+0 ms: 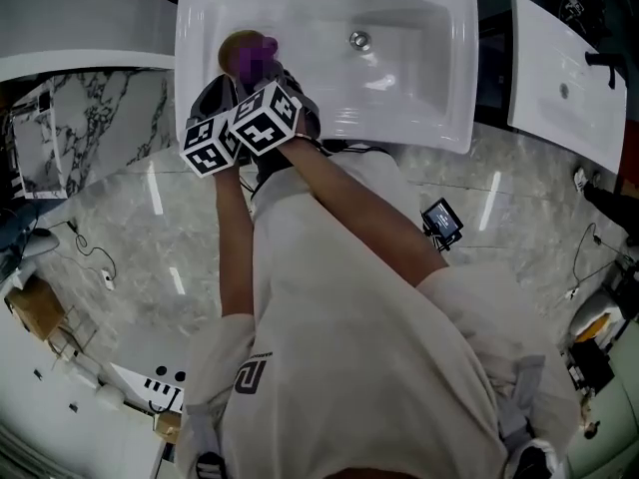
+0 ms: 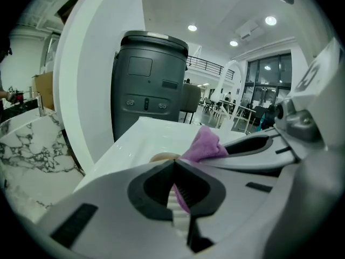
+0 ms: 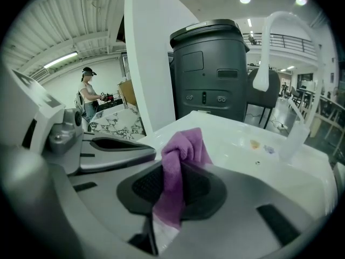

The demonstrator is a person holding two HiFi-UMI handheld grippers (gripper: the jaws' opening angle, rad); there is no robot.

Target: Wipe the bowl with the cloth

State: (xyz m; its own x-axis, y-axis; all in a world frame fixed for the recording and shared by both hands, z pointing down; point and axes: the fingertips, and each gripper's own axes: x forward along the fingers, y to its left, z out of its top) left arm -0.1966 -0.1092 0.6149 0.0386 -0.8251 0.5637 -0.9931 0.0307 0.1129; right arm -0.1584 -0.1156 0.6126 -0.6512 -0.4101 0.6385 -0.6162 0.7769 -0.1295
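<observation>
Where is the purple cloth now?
The cloth is pinched in the right gripper, over the sink's left end, at the tan bowl in head view.

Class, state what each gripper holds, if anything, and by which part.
The right gripper clamps the purple cloth by a bunched fold. The left gripper is shut close to the bowl; a hold on its rim cannot be told.

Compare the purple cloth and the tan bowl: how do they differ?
The crumpled purple cloth is clamped in the fingers of the right gripper; the round tan bowl shows only a curved edge. The cloth looks soft and folded, the bowl rigid. Both are over the white sink, at its left.
</observation>
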